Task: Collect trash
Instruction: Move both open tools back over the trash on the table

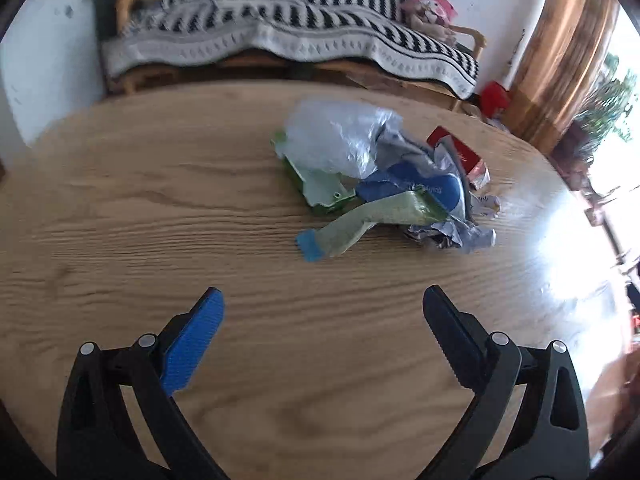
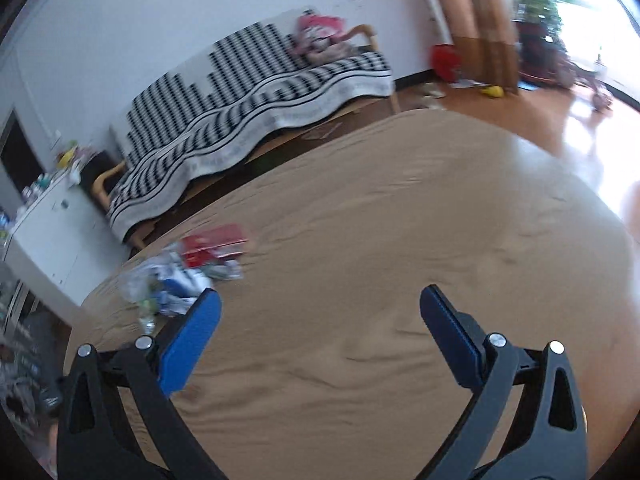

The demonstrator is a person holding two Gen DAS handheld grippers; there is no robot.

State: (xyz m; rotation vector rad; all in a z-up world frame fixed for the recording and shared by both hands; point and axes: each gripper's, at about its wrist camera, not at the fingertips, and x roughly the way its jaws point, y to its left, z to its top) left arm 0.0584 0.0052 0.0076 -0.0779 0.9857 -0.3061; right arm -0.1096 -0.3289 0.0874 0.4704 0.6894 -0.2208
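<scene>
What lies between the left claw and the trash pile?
Only bare table, seen in the left wrist view: nothing between the open left claw and the trash pile.

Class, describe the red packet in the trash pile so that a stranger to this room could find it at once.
Start at the oval wooden table in front of the striped sofa. Its only clutter is one trash pile. The red packet lies at the pile's far right edge, partly under crumpled grey wrapping; it is the only red piece among clear, blue and green scraps.
</scene>
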